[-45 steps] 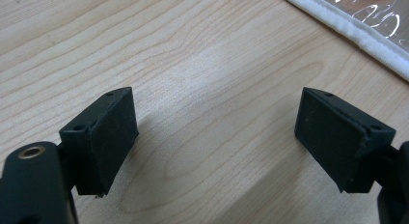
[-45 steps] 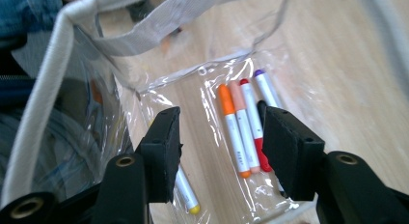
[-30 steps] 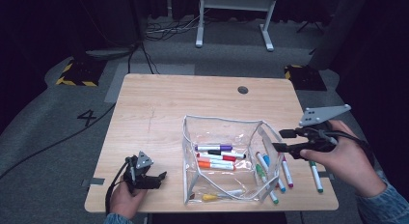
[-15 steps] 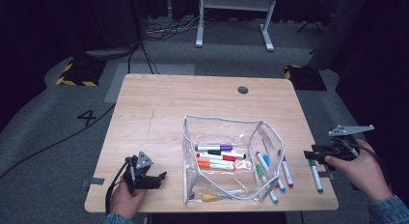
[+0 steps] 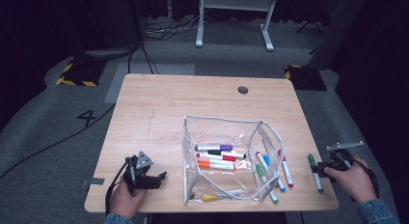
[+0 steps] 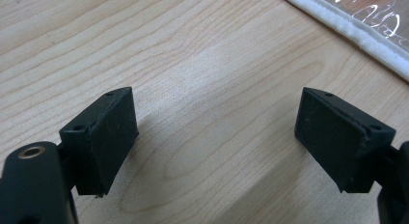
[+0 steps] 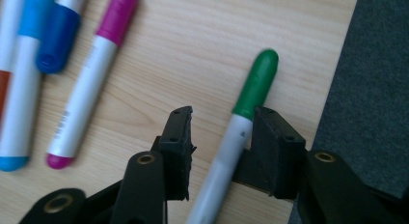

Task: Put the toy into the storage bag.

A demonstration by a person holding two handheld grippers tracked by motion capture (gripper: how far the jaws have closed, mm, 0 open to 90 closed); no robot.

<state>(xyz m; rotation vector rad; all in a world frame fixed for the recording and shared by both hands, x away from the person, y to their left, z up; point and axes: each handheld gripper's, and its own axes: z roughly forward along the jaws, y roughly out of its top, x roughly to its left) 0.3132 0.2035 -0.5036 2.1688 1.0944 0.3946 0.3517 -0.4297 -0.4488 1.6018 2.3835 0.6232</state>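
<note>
- Right gripper [image 7: 219, 147]: jaws closing, not yet clamped, green marker [image 7: 241, 137] lying between them, cap pointing to one o'clock.
- Left gripper [image 6: 217, 137]: jaws apart over bare table [image 6: 202, 64].

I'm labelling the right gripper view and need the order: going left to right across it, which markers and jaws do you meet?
Light blue marker → dark blue marker → pink marker → right gripper's left jaw → green marker, between the jaws → its right jaw → dark carpet beyond the table edge.
</note>
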